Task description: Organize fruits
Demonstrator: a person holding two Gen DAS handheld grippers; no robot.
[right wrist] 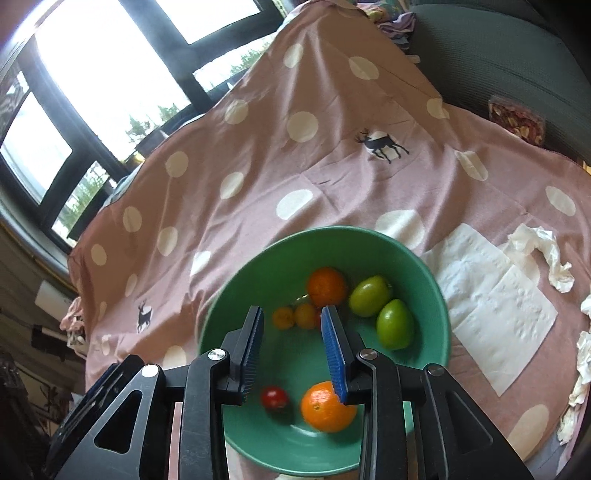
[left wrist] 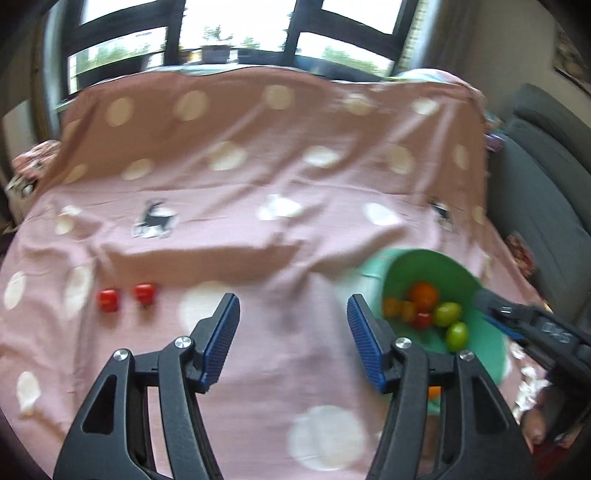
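A green bowl [right wrist: 255, 280] sits on the pink dotted cloth [right wrist: 258, 155]. It holds two oranges [right wrist: 327, 287] [right wrist: 325, 408], two green fruits [right wrist: 395, 325], small yellow fruits [right wrist: 304, 315] and a red one [right wrist: 274, 397]. My right gripper [right wrist: 291, 317] hovers over the bowl, open, with nothing between its pads. In the left wrist view the bowl [left wrist: 417, 266] is at the right with the right gripper [left wrist: 487, 306] over its rim. My left gripper [left wrist: 293, 314] is open and empty above the cloth. Two red fruits [left wrist: 108, 300] [left wrist: 145, 293] lie on the cloth to its left.
Flat white napkins [right wrist: 495, 306] and crumpled tissue [right wrist: 543, 254] lie right of the bowl. A grey sofa [right wrist: 498, 55] borders the cloth on the right, and windows [left wrist: 236, 26] stand behind. The cloth is wrinkled and rises at the back.
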